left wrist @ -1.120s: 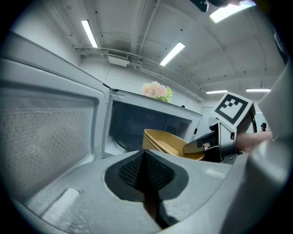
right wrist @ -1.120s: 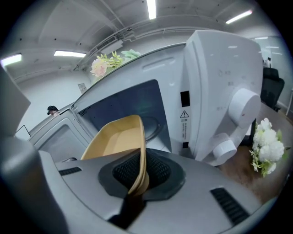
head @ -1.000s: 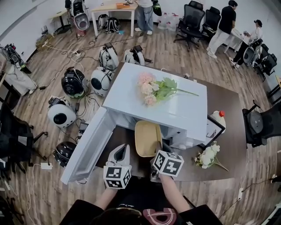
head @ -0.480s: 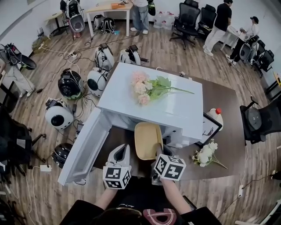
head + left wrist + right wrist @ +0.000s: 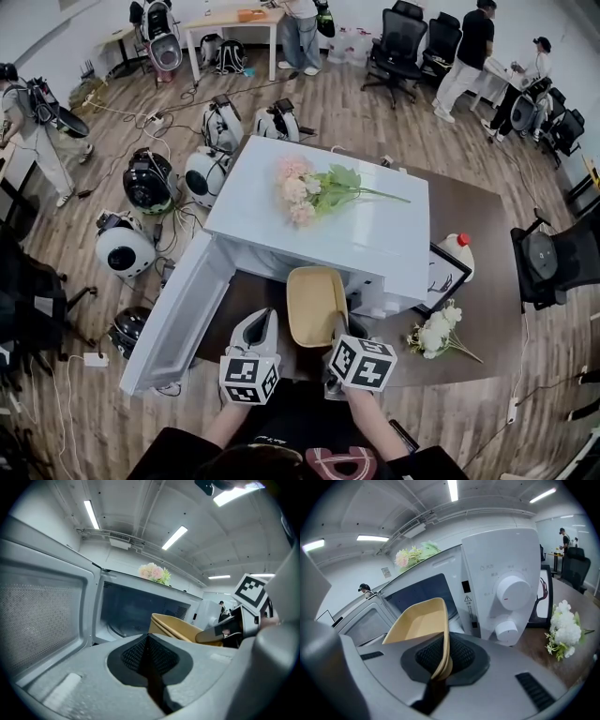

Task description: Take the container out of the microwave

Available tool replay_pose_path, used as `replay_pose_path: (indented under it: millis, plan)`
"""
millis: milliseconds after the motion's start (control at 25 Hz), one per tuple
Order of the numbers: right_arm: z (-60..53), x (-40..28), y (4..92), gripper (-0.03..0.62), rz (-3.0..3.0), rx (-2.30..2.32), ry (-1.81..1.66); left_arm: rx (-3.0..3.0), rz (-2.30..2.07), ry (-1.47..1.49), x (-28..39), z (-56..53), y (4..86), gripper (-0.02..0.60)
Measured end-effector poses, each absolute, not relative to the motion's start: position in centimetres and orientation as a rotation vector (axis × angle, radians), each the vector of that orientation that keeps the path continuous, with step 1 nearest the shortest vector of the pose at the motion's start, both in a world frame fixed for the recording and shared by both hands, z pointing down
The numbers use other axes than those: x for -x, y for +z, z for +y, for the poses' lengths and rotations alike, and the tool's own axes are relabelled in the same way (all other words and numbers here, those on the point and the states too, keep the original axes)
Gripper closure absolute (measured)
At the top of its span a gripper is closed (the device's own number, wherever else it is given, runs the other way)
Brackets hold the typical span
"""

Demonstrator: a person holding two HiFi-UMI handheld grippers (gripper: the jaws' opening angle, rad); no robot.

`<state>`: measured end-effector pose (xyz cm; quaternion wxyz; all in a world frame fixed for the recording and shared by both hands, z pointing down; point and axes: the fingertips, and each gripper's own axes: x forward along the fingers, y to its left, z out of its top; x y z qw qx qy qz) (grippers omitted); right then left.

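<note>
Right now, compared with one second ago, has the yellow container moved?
Yes, slightly: the container, held by the right tool, has come a little further out of the microwave, toward the person.

The empty, tan, rectangular container juts partway out of the white microwave, its near rim pinched in the right gripper. The microwave's door stands wide open on the left.

Tan-yellow container, white microwave, dark brown table. Pink flowers with green leaves; white flowers too. My right gripper is grey, pads black mesh, cube black-and-white squares.
</note>
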<state>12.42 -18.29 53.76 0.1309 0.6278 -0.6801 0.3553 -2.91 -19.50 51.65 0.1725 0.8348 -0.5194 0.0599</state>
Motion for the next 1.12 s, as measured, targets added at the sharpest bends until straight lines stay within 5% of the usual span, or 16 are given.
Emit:
replay_pose_path:
  millis: [1120]
  plan:
    - [-19.1,-12.1,54.9,0.568,-1.978,-1.787,1.046,-2.381,-1.465,0.175,2.9,-20.4,51.8,0.572]
